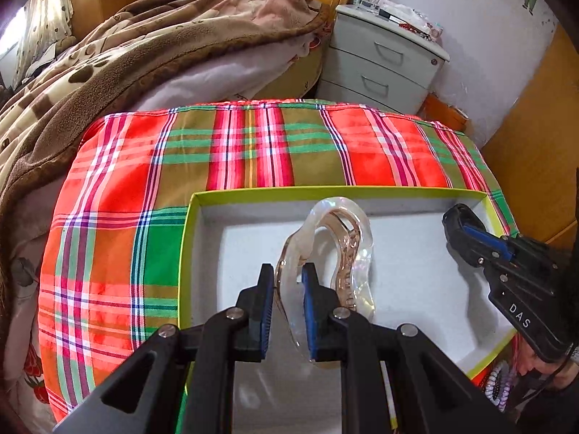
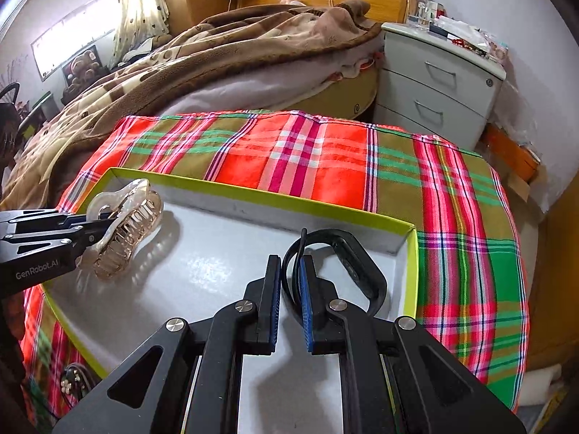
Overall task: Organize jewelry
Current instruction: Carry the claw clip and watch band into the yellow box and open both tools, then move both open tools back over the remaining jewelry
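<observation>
Between your left gripper's (image 1: 287, 307) pads sits the clear hair claw (image 1: 325, 253), clamped above the white box (image 1: 416, 271); your right gripper (image 2: 289, 300) pinches the black wristband (image 2: 356, 267) over the box's right end.

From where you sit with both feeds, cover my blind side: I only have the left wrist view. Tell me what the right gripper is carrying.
Observer: The right gripper pinches a black wristband, looped like a fitness band.
Operator: Report where that band sits.
Observer: Over the right end of the green-rimmed box, near its corner; whether it touches the floor, I cannot tell.
Operator: Now describe my hair claw from that side.
Observer: The translucent hair claw shows its teeth hanging downward, its shadow falling on the box floor, with the left gripper gripping its top.
</observation>
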Demonstrator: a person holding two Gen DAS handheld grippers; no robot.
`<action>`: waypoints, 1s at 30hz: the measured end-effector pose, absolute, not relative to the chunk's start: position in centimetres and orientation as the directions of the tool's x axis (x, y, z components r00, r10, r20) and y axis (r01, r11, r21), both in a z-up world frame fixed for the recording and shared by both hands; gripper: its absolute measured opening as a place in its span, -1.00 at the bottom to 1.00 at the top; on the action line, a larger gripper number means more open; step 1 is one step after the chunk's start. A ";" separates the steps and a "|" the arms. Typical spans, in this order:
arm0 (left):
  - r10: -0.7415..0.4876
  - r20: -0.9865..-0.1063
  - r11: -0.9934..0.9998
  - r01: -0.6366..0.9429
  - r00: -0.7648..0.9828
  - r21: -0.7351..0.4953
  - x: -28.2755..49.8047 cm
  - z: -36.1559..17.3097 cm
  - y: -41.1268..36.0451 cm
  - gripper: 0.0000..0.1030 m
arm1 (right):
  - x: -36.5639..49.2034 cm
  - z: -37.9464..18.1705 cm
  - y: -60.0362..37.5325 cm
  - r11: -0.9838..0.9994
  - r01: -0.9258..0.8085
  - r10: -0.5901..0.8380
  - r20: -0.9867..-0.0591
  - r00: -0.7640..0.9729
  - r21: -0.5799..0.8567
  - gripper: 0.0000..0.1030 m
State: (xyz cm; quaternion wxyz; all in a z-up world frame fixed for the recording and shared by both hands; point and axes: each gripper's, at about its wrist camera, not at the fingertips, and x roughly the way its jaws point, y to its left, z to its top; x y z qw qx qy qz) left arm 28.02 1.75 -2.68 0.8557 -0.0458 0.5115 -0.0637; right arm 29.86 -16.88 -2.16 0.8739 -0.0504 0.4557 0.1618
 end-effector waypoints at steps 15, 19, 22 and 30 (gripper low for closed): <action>-0.164 -0.874 0.986 0.059 0.457 -0.154 28.6 -2.5 1.7 -0.52 | 30.5 -2.5 -16.6 0.944 -0.324 0.232 -0.826 0.514 0.063 -0.78; -0.163 -0.873 0.986 0.055 0.459 -0.155 28.6 -2.3 1.7 -0.41 | 30.5 -2.5 -16.6 0.946 -0.318 0.228 -0.826 0.516 0.063 -0.73; -0.170 -0.869 0.985 0.058 0.465 -0.162 28.3 -1.9 1.8 -0.33 | 30.4 -2.2 -16.8 0.948 -0.310 0.231 -0.819 0.525 0.069 -0.69; -0.202 -0.832 0.979 0.078 0.517 -0.189 26.5 0.3 1.9 -0.23 | 29.3 -0.7 -17.5 0.949 -0.298 0.259 -0.791 0.555 0.101 -0.29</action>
